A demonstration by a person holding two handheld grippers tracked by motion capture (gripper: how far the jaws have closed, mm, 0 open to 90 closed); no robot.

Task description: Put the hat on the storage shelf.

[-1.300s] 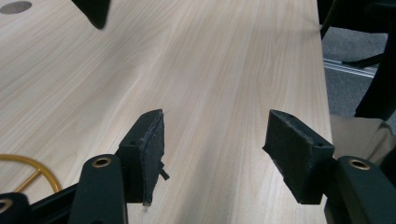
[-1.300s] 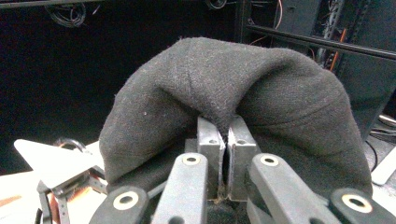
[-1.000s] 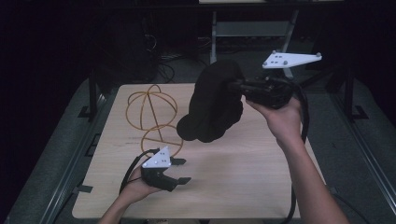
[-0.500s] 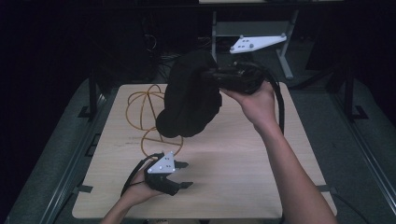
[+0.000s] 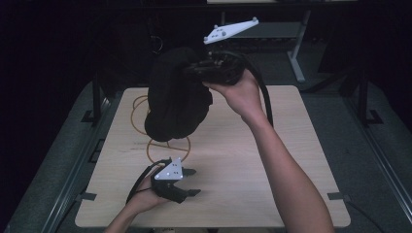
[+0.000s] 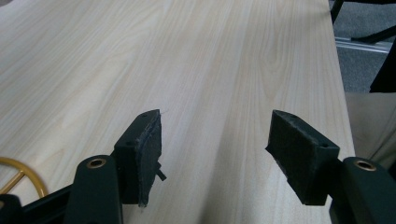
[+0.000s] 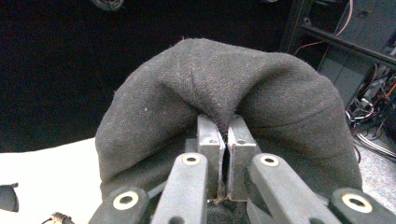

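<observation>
A black cloth hangs bunched in the air above the far left part of the wooden table. My right gripper is shut on a fold at its top. In the right gripper view the cloth bulges over the closed jaws of my right gripper. My left gripper rests on the table near the front edge, open, with nothing between its jaws. The left gripper view shows my left gripper with its two pads wide apart over bare wood.
An orange wire hoop lies on the table under the hanging cloth; a bit of the hoop shows beside the left jaw. A metal stand is behind the table. Dark floor surrounds the table.
My right hand has carried the cloth leftward and a little higher, from the right back of the table to over the hoop. The left gripper has stayed near the front edge.
</observation>
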